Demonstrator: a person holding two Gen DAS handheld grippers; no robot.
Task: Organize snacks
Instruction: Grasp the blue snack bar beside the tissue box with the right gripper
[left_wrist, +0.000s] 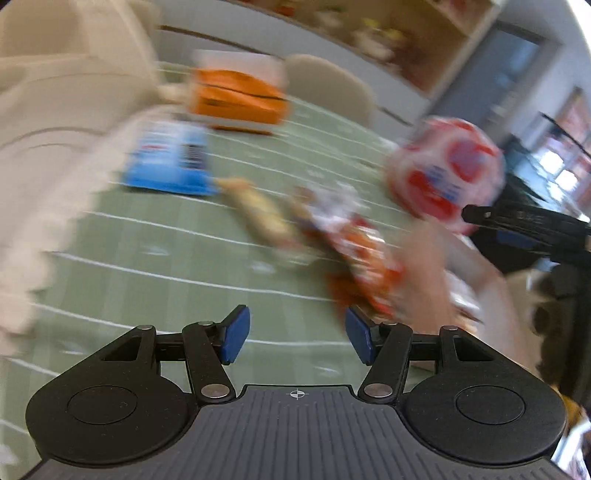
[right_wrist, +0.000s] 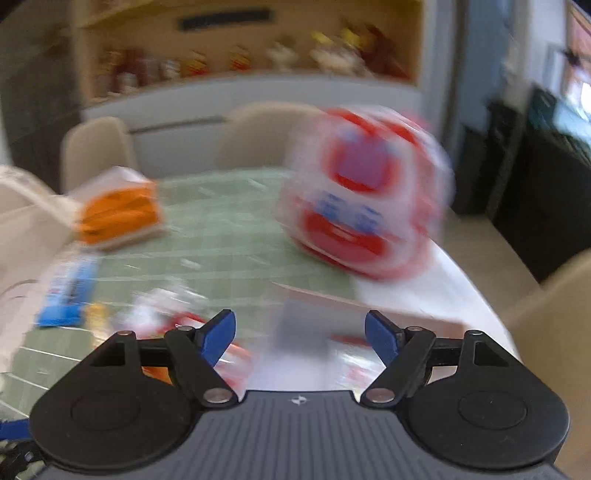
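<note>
Both views are motion-blurred. Snacks lie on a green mat: an orange pack, a blue pack, a tan wrapped snack and a red-and-white wrapper. A round red-and-white bag stands at the right; it also shows in the right wrist view. My left gripper is open and empty above the mat. My right gripper is open and empty over a clear box. The orange pack and blue pack sit to its left.
A beige woven basket fills the left. Beige chairs stand behind the table, with a shelf of jars on the far wall. The white table edge curves at the right.
</note>
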